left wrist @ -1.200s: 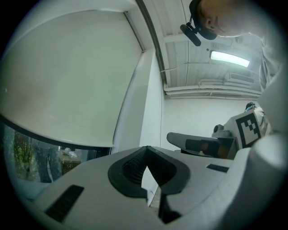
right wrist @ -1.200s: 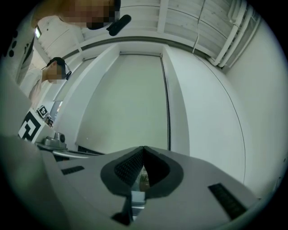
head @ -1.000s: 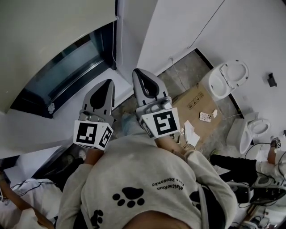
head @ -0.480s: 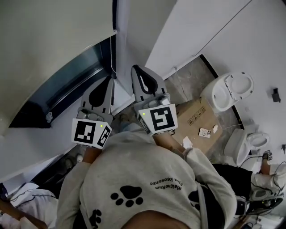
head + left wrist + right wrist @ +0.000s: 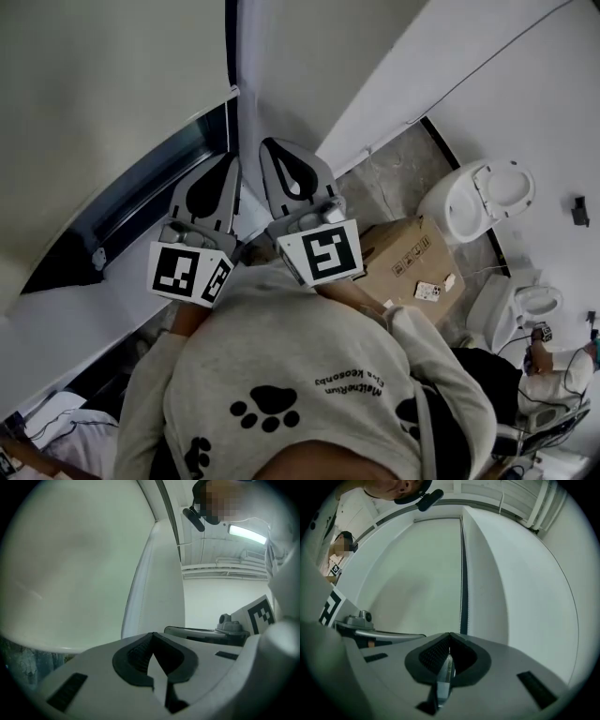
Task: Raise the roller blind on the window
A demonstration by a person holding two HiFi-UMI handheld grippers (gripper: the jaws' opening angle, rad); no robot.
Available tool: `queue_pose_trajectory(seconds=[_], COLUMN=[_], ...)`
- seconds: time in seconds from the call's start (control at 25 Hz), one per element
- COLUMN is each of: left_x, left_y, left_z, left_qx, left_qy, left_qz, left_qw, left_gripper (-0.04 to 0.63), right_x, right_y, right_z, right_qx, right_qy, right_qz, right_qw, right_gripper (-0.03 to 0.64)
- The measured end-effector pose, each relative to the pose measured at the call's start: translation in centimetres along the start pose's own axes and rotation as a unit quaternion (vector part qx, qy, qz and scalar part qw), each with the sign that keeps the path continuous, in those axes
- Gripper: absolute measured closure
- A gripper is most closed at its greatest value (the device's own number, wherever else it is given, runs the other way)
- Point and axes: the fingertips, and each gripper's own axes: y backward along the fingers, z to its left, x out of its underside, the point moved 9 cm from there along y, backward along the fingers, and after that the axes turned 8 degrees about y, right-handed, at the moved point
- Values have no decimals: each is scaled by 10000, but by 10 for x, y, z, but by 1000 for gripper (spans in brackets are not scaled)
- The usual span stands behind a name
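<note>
The pale roller blind (image 5: 103,103) fills the upper left of the head view, and its bottom bar (image 5: 141,159) slants above the dark window glass (image 5: 141,202). My left gripper (image 5: 229,159) points at the blind's lower right corner, jaws shut and empty. My right gripper (image 5: 268,143) stands beside it against the white window reveal (image 5: 281,84), also shut. In the right gripper view the bead chain (image 5: 463,588) runs up the dark gap beside the blind (image 5: 422,573) and passes just right of the shut gripper (image 5: 449,634), not between the jaws. The left gripper (image 5: 152,634) faces the blind (image 5: 70,564).
A cardboard box (image 5: 412,253) lies on the floor below the right gripper. Two white toilets (image 5: 483,192) (image 5: 525,305) stand against the right wall. A person's legs (image 5: 502,370) show at the lower right. The white window sill (image 5: 84,314) runs below the glass.
Both grippers have shifted left and up toward the blind's right edge, staying shut. The head view has swung, so the blind covers more of the frame.
</note>
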Motion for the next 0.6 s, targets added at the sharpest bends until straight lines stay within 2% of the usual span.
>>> queue_pose_trajectory(seconds=[0.24,0.36,0.6], left_x=[-6,-9,-12], left_y=[-8,-12,-22], left_z=[19,32,55], left_qx=[140,249,572], left_qy=[30,94,110], left_qz=[127,221,363], left_qw=[9998,9994,9976], left_gripper=[589,589,589], right_x=[3,5,13], right_y=[-17,-26,-48], right_z=[7,9,14], right_qx=[139,323,747], right_qy=[-73,-45,-50], right_qz=[130,337,434], right_qw=[9998,9989,9962], right_gripper=[607,607,600])
